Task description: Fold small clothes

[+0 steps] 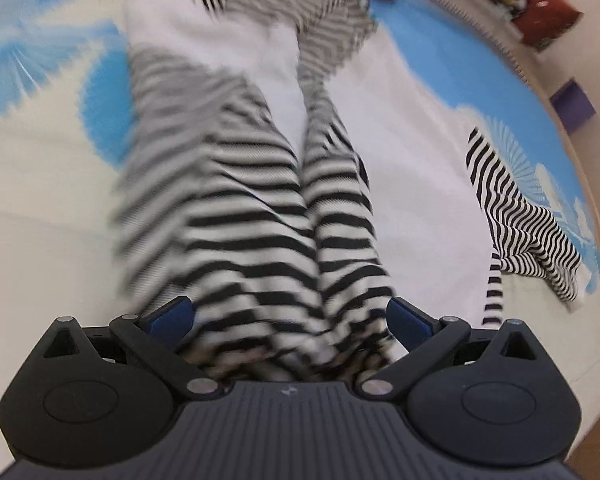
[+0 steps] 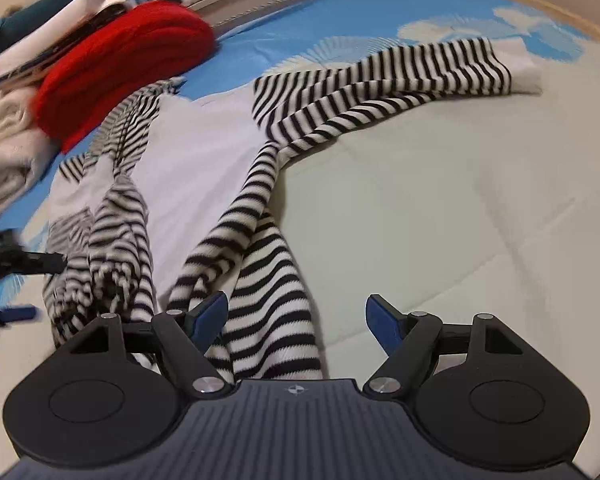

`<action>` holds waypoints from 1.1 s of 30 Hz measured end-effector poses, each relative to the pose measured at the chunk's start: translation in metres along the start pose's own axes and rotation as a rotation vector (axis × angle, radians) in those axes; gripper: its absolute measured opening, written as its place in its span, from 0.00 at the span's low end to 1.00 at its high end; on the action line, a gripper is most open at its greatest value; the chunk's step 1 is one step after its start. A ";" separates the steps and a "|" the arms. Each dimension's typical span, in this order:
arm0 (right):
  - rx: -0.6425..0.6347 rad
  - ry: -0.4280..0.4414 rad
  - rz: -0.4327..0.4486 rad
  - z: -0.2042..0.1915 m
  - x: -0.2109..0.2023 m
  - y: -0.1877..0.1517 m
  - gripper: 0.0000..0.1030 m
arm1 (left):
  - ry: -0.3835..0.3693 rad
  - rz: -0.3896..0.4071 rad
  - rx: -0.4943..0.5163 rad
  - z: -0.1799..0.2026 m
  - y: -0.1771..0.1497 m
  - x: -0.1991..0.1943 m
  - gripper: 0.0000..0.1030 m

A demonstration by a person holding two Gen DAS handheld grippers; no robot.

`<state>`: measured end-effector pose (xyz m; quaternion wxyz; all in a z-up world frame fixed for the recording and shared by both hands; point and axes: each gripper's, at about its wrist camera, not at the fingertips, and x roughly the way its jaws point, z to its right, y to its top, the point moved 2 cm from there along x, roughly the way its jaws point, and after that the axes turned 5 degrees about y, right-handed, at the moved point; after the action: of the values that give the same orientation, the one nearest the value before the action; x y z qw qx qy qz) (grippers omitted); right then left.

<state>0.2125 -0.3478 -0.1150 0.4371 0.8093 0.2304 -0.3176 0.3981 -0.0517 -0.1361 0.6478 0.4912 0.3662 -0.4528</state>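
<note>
A black-and-white striped garment [image 1: 260, 216] with white panels lies stretched over the bed. In the left wrist view my left gripper [image 1: 290, 316] is open, its blue pads either side of a bunched striped fold that runs between them. In the right wrist view my right gripper [image 2: 296, 316] is open, with a striped sleeve [image 2: 268, 280] lying between the pads beside the left one. The sleeve runs up to the garment's far part [image 2: 400, 76]. The left gripper [image 2: 16, 280] shows blurred at the left edge, against the bunched fabric.
The bed cover [image 2: 440, 200] is cream with blue and white patches. A red knitted item [image 2: 120, 64] and a pile of clothes [image 2: 8, 120] lie at the far left. A purple box [image 1: 572, 106] and a red box [image 1: 548, 16] stand beyond the bed edge.
</note>
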 end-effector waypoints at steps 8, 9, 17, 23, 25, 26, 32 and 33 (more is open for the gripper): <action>-0.056 -0.001 -0.044 -0.004 -0.002 0.013 0.75 | 0.031 0.125 0.034 -0.002 -0.005 -0.055 0.06; -0.060 0.004 -0.040 -0.003 -0.004 0.014 0.75 | 0.036 0.161 0.031 -0.014 -0.010 -0.074 0.06; -0.023 0.028 -0.011 0.001 -0.022 0.011 0.75 | 0.264 0.157 -0.183 -0.191 -0.115 -0.149 0.06; -0.064 0.074 -0.074 -0.014 -0.017 -0.008 0.75 | 0.309 0.099 -0.271 -0.228 -0.163 -0.131 0.06; -0.086 0.099 -0.080 -0.020 -0.019 -0.013 0.75 | 0.324 0.126 -0.247 -0.222 -0.164 -0.132 0.06; -0.112 0.125 -0.077 -0.024 -0.022 -0.015 0.75 | 0.327 0.132 -0.236 -0.219 -0.164 -0.134 0.06; -0.316 0.224 -0.060 -0.049 -0.026 -0.032 0.73 | 0.296 0.148 -0.232 -0.215 -0.173 -0.138 0.06; -0.314 0.213 -0.066 -0.050 -0.017 -0.035 0.75 | 0.290 0.147 -0.235 -0.215 -0.173 -0.137 0.06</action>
<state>0.1938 -0.2884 -0.1019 0.5205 0.7523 0.3484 -0.2043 0.1834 0.1693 -0.1163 0.6724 0.4975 0.4694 -0.2829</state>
